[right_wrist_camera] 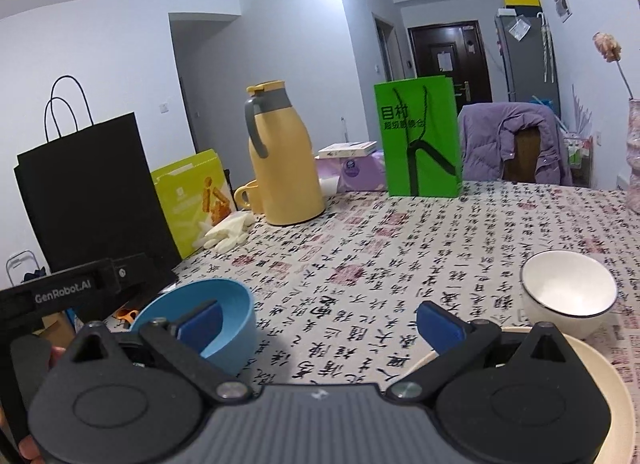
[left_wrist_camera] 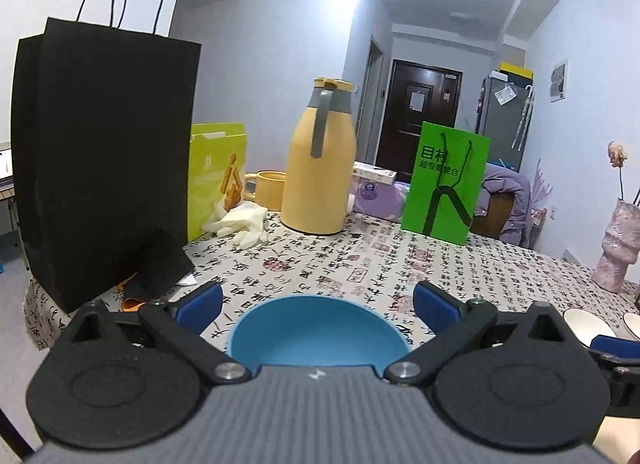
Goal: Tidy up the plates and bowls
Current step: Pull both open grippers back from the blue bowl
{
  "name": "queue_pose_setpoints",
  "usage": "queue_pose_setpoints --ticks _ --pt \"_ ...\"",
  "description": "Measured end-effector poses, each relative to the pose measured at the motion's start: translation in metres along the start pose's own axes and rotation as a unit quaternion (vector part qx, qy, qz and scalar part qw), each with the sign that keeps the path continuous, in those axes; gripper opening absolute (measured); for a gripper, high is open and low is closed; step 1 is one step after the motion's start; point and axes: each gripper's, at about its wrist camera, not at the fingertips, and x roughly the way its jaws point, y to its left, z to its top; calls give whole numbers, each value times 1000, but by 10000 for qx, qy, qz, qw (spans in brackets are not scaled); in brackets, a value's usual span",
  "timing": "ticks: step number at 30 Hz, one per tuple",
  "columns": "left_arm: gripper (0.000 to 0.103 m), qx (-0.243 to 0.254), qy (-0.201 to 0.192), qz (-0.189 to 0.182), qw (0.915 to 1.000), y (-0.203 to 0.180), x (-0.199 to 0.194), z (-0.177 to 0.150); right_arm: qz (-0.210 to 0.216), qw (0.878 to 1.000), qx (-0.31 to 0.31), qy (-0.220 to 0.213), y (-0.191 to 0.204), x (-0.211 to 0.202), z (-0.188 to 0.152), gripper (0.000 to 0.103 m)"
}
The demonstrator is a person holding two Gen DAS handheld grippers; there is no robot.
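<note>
At seven o'clock on the calligraphy-printed tablecloth [right_wrist_camera: 400, 232], seen from the right wrist, sits the round matte blue plastic bowl [right_wrist_camera: 208, 316], upright and empty, just in front of the tall black paper carrier bag [right_wrist_camera: 88, 191]. The left gripper [left_wrist_camera: 318, 304] hangs directly behind and above it: in its own view the bowl fills the six o'clock position dead centre between the two blue pads, which stand spread wide to either side of the rim and touch nothing. That bowl plainly belongs to the left hand, and a straight drop forward should bring one finger inside the near wall.

Moving right, the right gripper [right_wrist_camera: 320, 322] is likewise spread and empty, with bare cloth between its pads. At four o'clock under its right finger lies the broad cream ceramic plate [right_wrist_camera: 600, 384], partly hidden by the housing, and at two o'clock just beyond the plate stands the white glazed bowl with a dark rim line [right_wrist_camera: 568, 292], upright. Both are nearer the right hand, probably calling for a rightward turn.
</note>
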Motion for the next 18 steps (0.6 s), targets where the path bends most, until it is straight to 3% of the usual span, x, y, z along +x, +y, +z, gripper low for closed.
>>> queue_pose_setpoints --ticks 18 --pt "103 298 9 -201 9994 -46 3 0 -229 9995 121 -185 -49 -30 -7 103"
